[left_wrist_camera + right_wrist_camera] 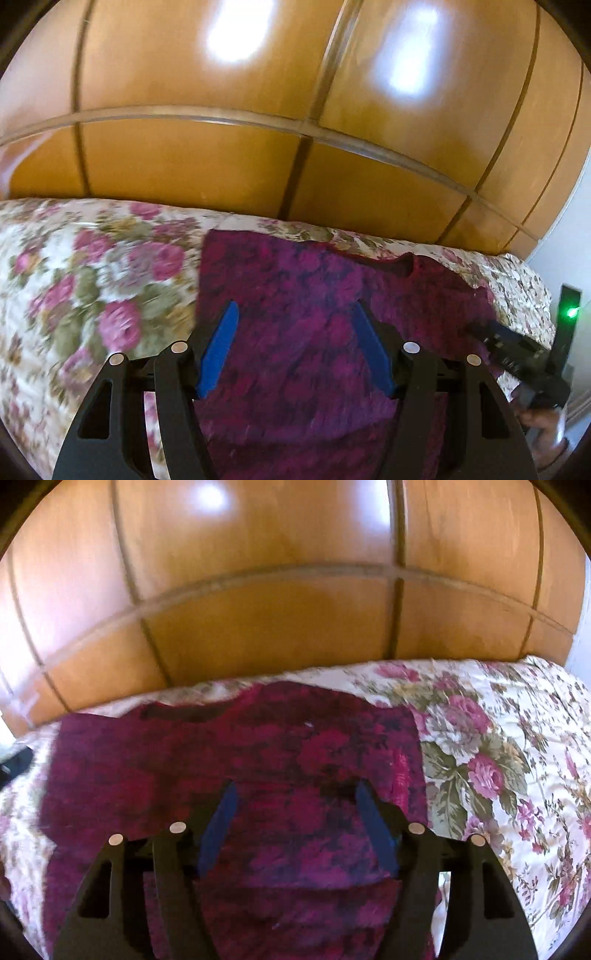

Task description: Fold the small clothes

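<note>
A dark magenta and purple mottled garment (295,295) lies spread on the floral bedspread (92,280). It also shows in the right wrist view (229,753), with its neckline toward the far edge. My left gripper (293,308) is open and empty, hovering over the garment's left half. My right gripper (295,788) is open and empty over the garment's right half. The right gripper's black body shows in the left wrist view (517,354), at the garment's right edge, held by a hand.
A wooden wardrobe (258,110) with panelled doors stands right behind the bed and also fills the top of the right wrist view (280,590). The floral bedspread (498,757) extends to the right of the garment. A green light (571,313) glows at the far right.
</note>
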The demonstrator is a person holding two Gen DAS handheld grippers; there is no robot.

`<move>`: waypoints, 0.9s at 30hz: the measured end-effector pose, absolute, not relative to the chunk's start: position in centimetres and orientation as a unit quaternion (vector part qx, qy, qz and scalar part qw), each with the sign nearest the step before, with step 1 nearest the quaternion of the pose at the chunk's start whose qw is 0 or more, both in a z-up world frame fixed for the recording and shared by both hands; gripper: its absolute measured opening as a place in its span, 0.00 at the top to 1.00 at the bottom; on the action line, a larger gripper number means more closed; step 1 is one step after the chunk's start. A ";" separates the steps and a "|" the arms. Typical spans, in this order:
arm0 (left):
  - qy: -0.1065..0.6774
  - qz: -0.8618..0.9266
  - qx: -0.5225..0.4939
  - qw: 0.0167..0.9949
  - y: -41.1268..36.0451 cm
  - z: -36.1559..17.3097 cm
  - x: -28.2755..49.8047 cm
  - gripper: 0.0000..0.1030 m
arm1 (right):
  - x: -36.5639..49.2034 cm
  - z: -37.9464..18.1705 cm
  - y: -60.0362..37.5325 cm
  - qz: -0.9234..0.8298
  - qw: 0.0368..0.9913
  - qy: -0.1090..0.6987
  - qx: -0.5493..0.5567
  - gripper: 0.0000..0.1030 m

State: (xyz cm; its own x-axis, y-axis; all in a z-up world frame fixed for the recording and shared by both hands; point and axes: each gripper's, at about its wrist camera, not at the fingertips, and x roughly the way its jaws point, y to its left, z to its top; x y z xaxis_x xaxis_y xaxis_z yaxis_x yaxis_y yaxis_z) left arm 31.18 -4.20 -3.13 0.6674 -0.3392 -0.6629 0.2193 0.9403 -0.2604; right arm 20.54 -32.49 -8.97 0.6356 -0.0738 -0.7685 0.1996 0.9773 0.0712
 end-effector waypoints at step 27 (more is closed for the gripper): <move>0.363 -0.090 -0.007 0.928 -7.2 -7.1 28.9 0.38 | 18.9 -12.6 -33.0 -0.078 0.917 0.386 0.059 0.24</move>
State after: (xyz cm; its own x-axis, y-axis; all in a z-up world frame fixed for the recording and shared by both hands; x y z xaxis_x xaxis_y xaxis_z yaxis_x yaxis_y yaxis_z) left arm 28.88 -7.21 -7.11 0.7207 -0.1718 -0.6716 0.1611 0.9838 -0.0787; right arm 18.91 -32.96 -12.58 0.6904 -0.0972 -0.7168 0.1886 0.9809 0.0486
